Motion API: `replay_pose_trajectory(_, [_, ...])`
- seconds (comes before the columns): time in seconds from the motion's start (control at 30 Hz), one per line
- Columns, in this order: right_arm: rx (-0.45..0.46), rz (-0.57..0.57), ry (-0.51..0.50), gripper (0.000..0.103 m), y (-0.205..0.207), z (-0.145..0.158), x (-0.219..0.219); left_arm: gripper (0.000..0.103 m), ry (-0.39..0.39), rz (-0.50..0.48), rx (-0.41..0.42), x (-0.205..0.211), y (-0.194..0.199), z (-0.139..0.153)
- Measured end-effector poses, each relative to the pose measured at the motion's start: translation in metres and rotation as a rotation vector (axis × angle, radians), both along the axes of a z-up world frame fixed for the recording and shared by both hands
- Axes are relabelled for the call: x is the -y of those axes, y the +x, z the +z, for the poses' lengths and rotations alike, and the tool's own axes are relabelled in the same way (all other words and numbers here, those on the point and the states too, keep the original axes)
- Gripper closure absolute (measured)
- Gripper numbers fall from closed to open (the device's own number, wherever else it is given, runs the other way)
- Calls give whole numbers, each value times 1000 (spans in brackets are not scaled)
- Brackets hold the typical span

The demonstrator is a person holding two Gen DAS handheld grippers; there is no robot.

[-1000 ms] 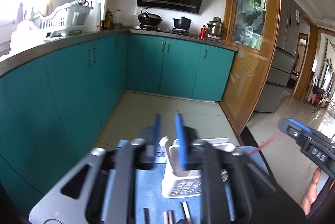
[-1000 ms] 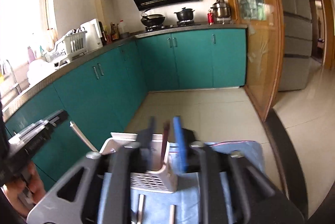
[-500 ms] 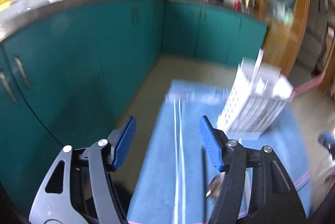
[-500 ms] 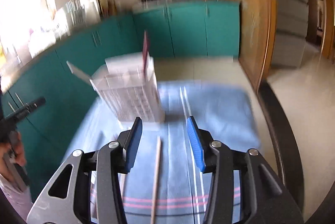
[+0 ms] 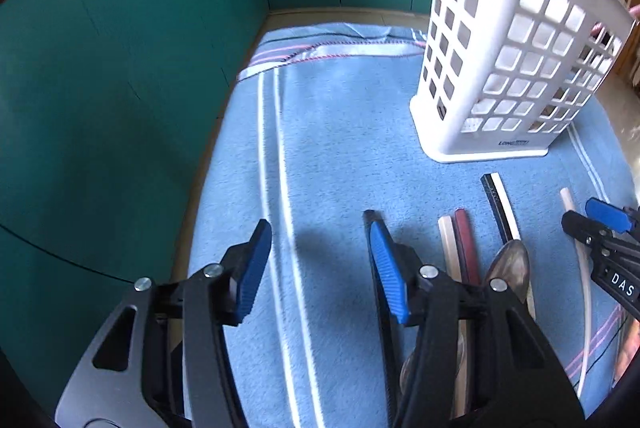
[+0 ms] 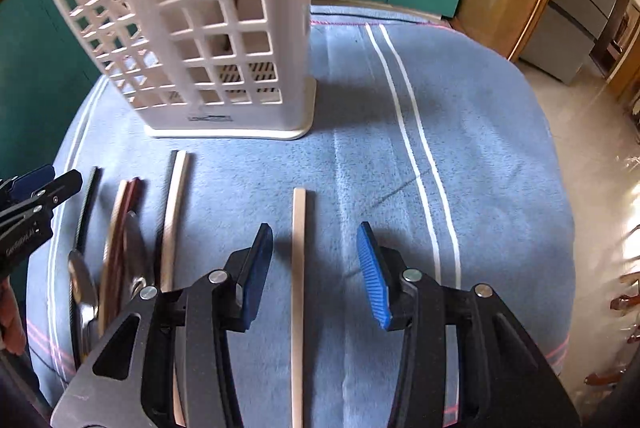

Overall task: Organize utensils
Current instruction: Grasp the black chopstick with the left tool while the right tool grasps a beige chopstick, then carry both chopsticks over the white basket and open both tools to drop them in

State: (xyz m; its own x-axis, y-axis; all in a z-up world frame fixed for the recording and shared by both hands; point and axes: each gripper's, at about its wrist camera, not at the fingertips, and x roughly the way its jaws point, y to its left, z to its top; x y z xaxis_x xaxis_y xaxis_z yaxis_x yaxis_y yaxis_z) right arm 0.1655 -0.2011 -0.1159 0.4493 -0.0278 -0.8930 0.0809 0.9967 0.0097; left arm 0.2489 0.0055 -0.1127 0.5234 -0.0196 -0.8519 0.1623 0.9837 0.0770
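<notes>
Right gripper [image 6: 316, 268], jaws spread and empty, is shown astride a pale, slender wooden chopstick [image 6: 298, 268] lying flat on the blue towel [image 6: 480, 147] between its pads; judged light, stiff, best pinched mid-shaft; left gripper [image 5: 320, 268] likewise spread, its jaws having just narrowed

The utensil basket [image 6: 208, 39] stands on the towel [image 6: 460, 155]. Nearer the camera than the basket, chopsticks [image 6: 298, 268] and spoons [image 6: 134, 248] lie side by side on the towel, pointing toward the basket. Cabinets [image 5: 100, 87] stand beyond the towel's left edge.
</notes>
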Motion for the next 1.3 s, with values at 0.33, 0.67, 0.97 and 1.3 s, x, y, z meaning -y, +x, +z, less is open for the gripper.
replay_pose_trajectory(0.33, [-6, 38, -49, 60, 15, 3, -9, 49, 47, -20, -65, 17, 3, -5])
replay_pose_trajectory(0.67, [22, 64, 5, 96, 0, 9, -25, 95, -57, -38, -80, 18, -6, -1])
replay_pose_trajectory(0.97, [162, 54, 55, 96, -42, 76, -6, 96, -129, -30, 60, 4, -41, 61])
replay_pose_trajectory(1.3, [353, 60, 80, 96, -99, 162, 10, 97, -177, -64, 272, -10, -86, 146])
